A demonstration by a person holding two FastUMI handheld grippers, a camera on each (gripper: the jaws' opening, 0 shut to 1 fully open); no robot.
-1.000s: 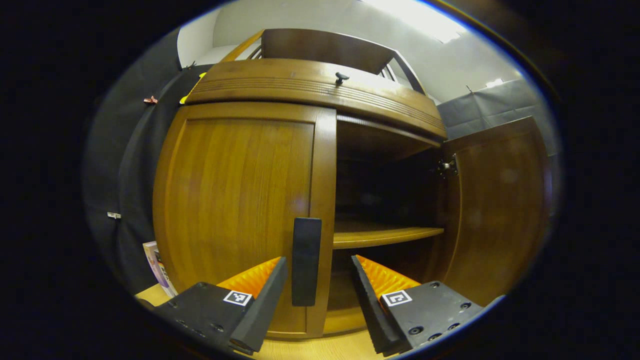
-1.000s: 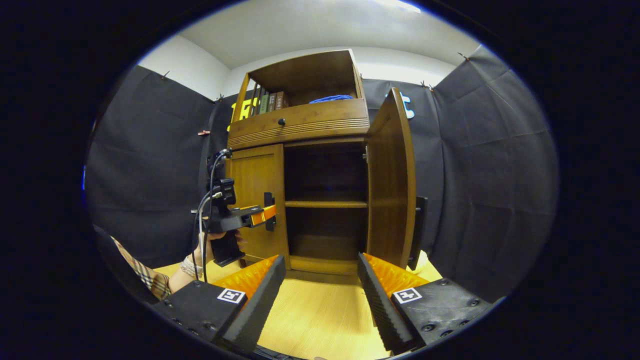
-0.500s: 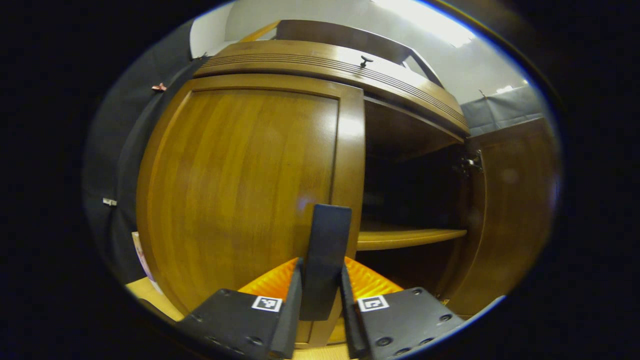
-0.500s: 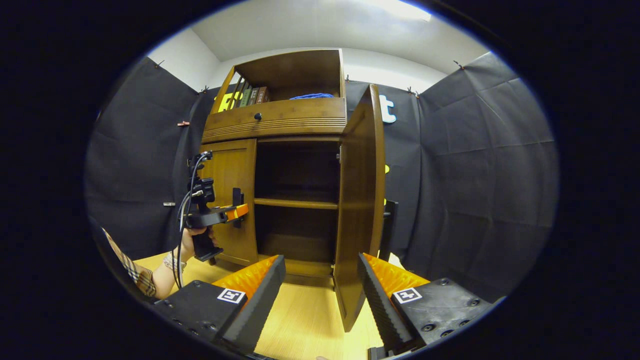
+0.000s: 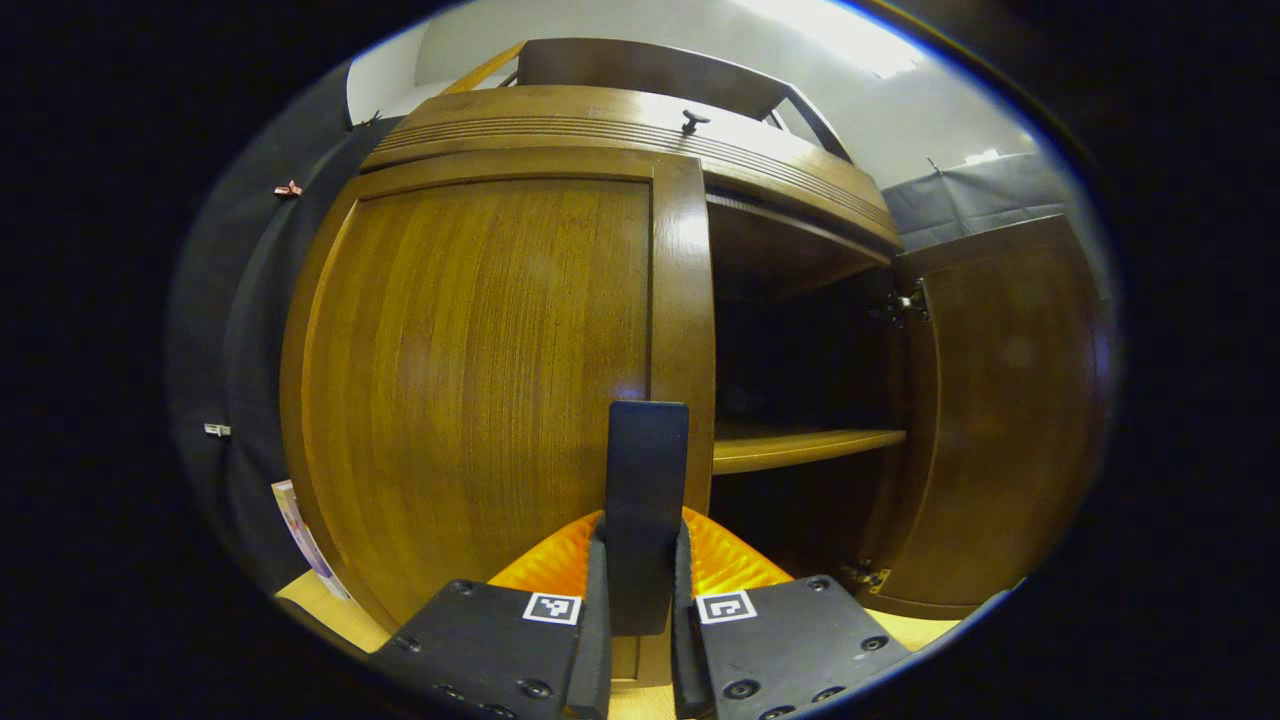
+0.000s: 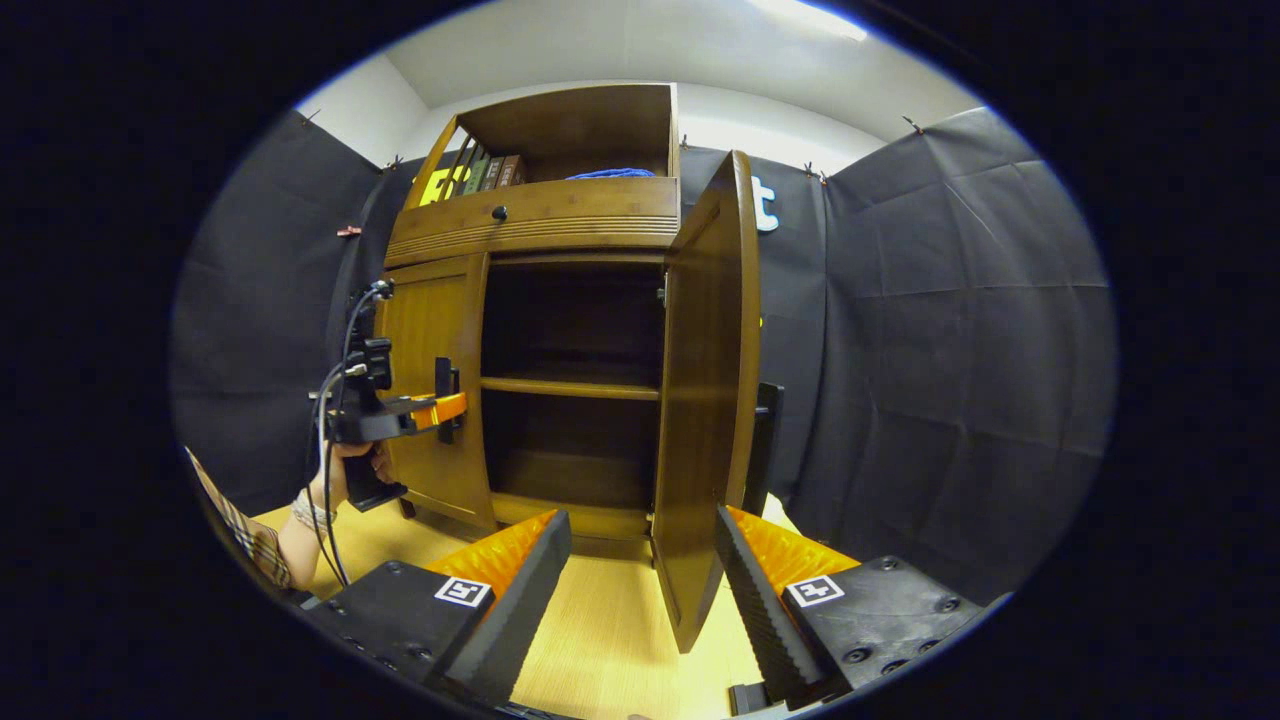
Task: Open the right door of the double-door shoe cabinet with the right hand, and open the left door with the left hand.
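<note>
On left door handle: left gripper, jaws clamped.

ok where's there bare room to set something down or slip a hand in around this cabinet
Bare: the middle shelf and the bottom board below it, between the left door and the open right door; also the wooden floor in front. Crowded: the left door's handle, clamped by the left gripper.
</note>
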